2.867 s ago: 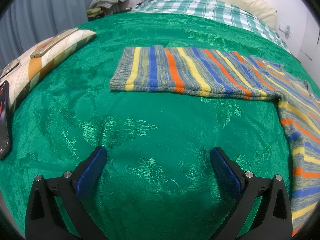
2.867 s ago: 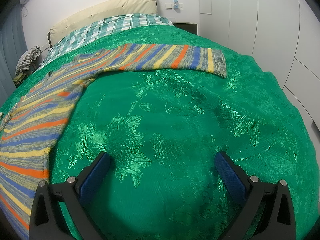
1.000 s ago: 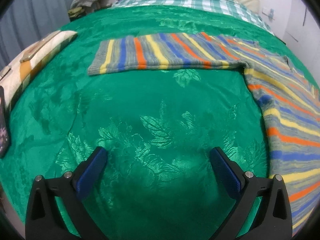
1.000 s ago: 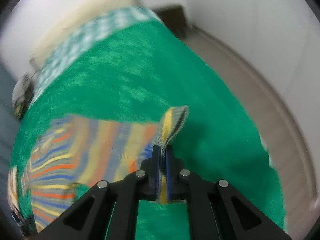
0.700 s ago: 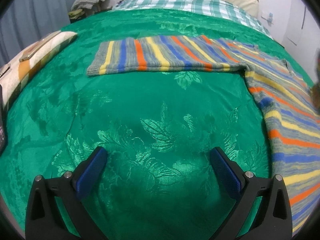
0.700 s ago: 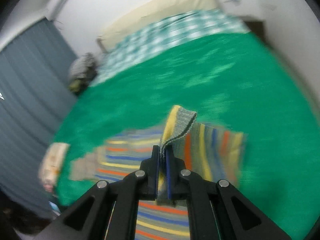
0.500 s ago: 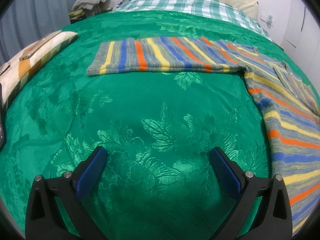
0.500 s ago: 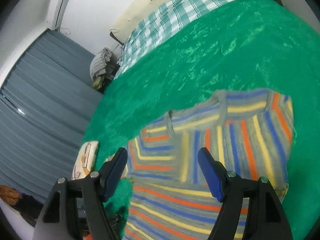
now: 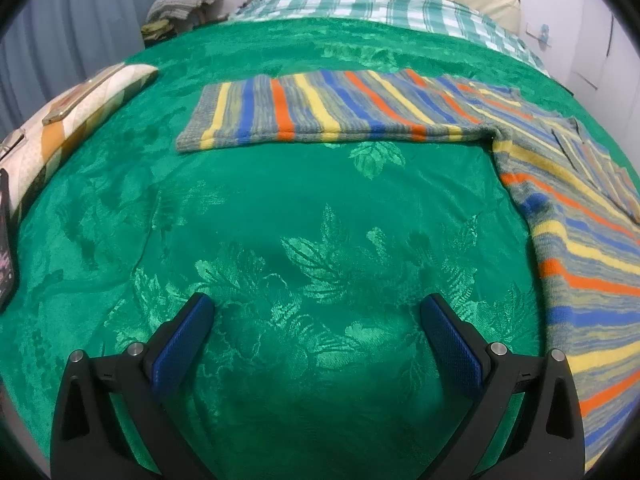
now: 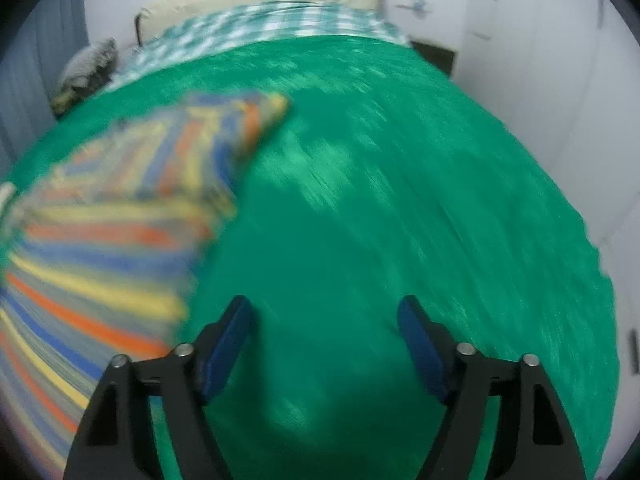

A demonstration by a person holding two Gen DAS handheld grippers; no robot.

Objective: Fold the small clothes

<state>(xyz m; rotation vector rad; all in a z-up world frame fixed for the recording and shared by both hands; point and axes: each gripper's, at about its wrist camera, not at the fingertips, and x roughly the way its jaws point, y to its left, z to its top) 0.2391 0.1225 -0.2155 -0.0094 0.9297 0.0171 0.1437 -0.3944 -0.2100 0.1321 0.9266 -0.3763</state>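
Observation:
A striped knit sweater [image 9: 580,240] in grey, yellow, blue and orange lies on the green bedspread [image 9: 280,208]. Its left sleeve [image 9: 328,108] stretches flat across the bed, far beyond my left gripper [image 9: 316,332], which is open over bare spread. In the blurred right wrist view the sweater [image 10: 100,240] lies at the left with its other sleeve [image 10: 224,140] folded back over the body. My right gripper [image 10: 324,340] hangs over green cloth to the right of it, jaws opening, with nothing between them.
A patterned cushion [image 9: 76,116] with flat devices on it sits at the bed's left edge, a dark phone [image 9: 6,240] beside it. Checked bedding [image 9: 380,4] and a cream headboard lie beyond. A white wall and cupboard doors [image 10: 560,80] stand to the right.
My right gripper carried the right sleeve over onto the sweater's body, let go of it and opened, then swung right and down. The left gripper has kept still.

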